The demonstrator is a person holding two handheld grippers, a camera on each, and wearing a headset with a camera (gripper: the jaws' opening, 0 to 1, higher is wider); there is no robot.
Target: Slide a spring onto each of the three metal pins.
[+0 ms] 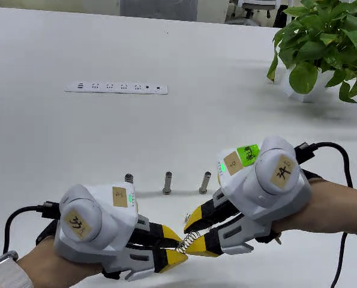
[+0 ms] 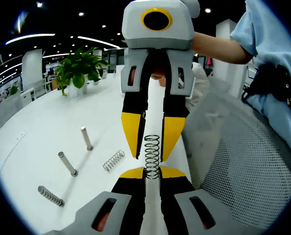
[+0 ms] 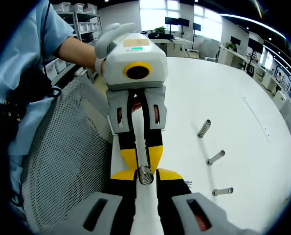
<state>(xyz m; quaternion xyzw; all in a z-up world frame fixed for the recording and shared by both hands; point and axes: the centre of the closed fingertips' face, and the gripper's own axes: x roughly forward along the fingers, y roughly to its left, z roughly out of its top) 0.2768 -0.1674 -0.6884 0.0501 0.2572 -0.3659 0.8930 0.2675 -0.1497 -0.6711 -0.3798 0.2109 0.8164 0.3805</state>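
A small spring [image 1: 187, 242] hangs between the two grippers near the table's front edge. My left gripper [image 1: 173, 246] is shut on one end of it [image 2: 151, 155]. My right gripper [image 1: 199, 231] faces it, open, its yellow jaws straddling the spring's other end [image 3: 145, 175]. Three metal pins stand in a row just beyond: the left pin [image 1: 129, 178] wears a spring [image 2: 51, 196], while the middle pin [image 1: 167, 183] and the right pin [image 1: 205, 182] are bare. Another loose spring [image 2: 114, 160] lies on the table near the pins.
A white power strip [image 1: 116, 87] lies farther back on the white table [image 1: 58, 138]. A potted plant [image 1: 322, 42] stands at the back right. A mesh chair [image 2: 248, 161] sits just off the table's near edge. Black cables [image 1: 340, 156] trail from both grippers.
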